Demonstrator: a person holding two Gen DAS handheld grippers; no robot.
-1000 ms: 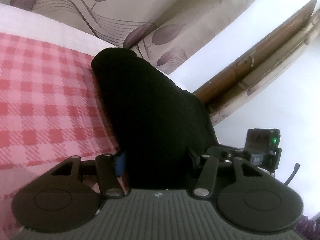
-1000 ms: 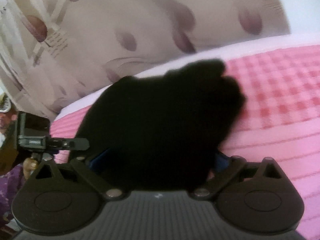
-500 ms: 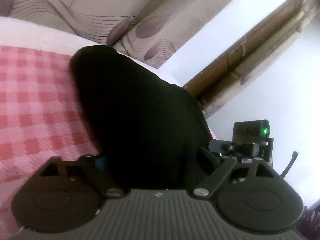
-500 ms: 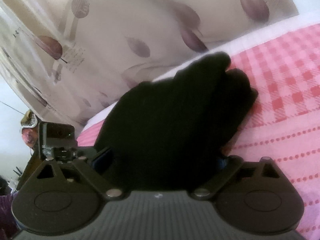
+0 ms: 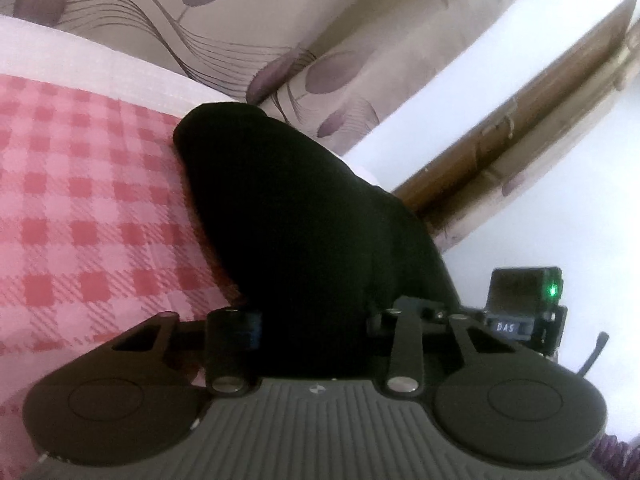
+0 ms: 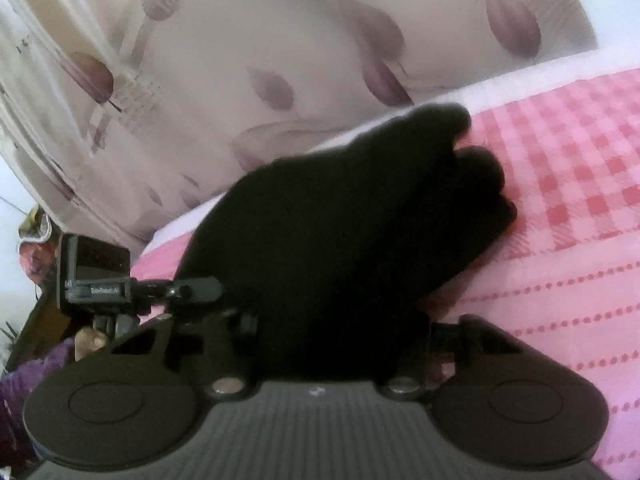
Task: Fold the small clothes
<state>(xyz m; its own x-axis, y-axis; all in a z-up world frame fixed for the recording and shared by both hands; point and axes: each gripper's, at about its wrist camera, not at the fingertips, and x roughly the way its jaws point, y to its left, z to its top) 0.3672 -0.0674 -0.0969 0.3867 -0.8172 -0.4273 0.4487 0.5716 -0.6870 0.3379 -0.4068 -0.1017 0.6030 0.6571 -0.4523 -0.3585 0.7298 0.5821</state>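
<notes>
A black garment (image 5: 304,216) hangs bunched between both grippers over a pink checked bedspread (image 5: 80,200). My left gripper (image 5: 316,320) is shut on one edge of it; the cloth hides the fingertips. My right gripper (image 6: 332,320) is shut on the other edge, and the garment (image 6: 352,216) rises in folds in front of it, its far end resting on the bedspread (image 6: 568,184). Each gripper shows at the edge of the other's view, the right in the left wrist view (image 5: 524,304), the left in the right wrist view (image 6: 96,272).
A beige curtain with purple leaf print (image 5: 248,20) hangs behind the bed. A wooden door frame (image 5: 520,120) and white wall stand to the right. A pink dotted blanket (image 6: 560,300) covers the near right side.
Both grippers stay shut on the black garment while the views shift and tilt slightly. The garment's far end has settled lower onto the bedspread.
</notes>
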